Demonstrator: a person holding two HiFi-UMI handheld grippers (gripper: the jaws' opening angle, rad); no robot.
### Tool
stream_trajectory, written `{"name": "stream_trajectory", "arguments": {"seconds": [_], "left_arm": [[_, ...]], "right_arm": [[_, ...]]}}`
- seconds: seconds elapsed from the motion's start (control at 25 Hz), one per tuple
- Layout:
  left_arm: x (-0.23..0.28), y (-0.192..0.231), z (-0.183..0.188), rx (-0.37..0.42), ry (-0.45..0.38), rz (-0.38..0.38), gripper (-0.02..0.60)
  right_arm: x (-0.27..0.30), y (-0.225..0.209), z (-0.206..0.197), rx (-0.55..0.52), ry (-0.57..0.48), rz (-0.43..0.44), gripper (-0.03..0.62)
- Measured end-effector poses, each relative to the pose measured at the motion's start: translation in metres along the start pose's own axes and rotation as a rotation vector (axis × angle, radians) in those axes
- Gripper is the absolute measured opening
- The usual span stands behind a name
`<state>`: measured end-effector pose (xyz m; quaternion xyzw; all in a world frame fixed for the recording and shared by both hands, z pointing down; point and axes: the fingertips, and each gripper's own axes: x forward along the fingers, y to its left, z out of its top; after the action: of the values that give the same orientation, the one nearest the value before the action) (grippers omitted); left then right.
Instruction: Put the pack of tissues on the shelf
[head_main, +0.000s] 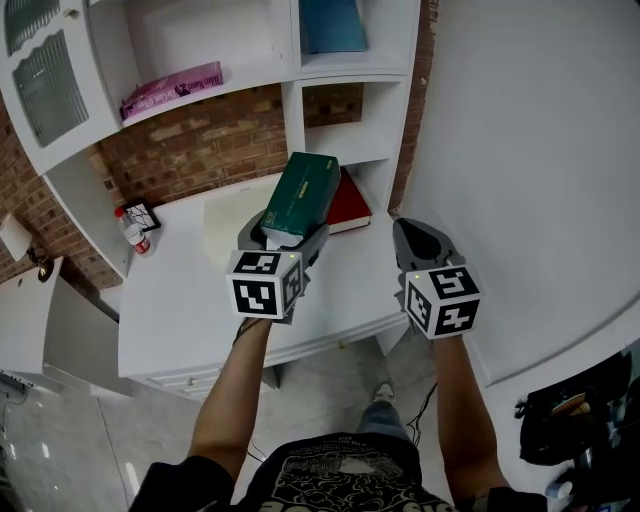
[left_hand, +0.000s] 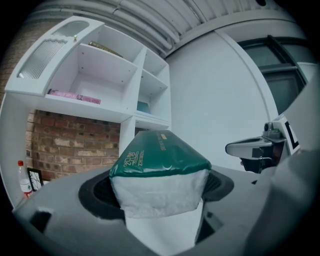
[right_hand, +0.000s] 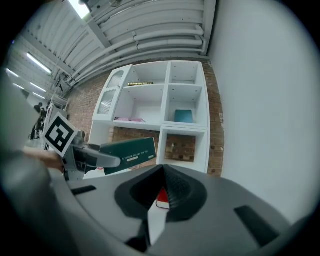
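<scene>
The pack of tissues (head_main: 302, 192) is green with white ends, and my left gripper (head_main: 285, 234) is shut on its near end, holding it up above the white counter (head_main: 190, 290). In the left gripper view the pack (left_hand: 159, 167) fills the jaws and points toward the white shelf unit (left_hand: 120, 112). From the right gripper view it (right_hand: 127, 154) shows side-on, level with the lower shelf board. My right gripper (head_main: 418, 242) hovers beside it to the right, shut with nothing in it (right_hand: 162, 172). The shelf unit (head_main: 292, 82) stands just beyond the pack.
A red book (head_main: 350, 203) lies on the counter under the right-hand compartments. A pink pack (head_main: 172, 90) lies on a shelf at left, and a blue thing (head_main: 333, 25) in an upper right compartment. A small bottle (head_main: 133, 234) and a framed card (head_main: 141, 214) stand at the counter's left. A white wall (head_main: 530, 150) is close on the right.
</scene>
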<state>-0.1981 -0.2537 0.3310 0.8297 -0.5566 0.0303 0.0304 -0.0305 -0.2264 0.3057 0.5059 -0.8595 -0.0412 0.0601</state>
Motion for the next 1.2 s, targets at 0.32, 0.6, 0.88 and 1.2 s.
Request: {"name": "stream_trajectory", "arguments": {"seconds": [0.32,0.6,0.88,1.2], "left_arm": [[0.072,0.009,0.008,-0.006,-0.011,0.077,0.439],[0.13,0.011,0.012,-0.013,0.013,0.162,0.44],[0.168,0.011,0.012,-0.024,0.033,0.238,0.44],[0.188,0.014,0.008,-0.028,0.054,0.329,0.44]], "right_arm": [[0.066,-0.055,-0.007,-0.003,-0.015,0.087,0.003],[0.12,-0.102,-0.01,0.009,-0.015,0.187,0.003],[0.154,-0.137,-0.008,0.008,-0.031,0.266,0.003],[0.184,-0.151,-0.012,0.01,-0.037,0.366,0.003]]}}
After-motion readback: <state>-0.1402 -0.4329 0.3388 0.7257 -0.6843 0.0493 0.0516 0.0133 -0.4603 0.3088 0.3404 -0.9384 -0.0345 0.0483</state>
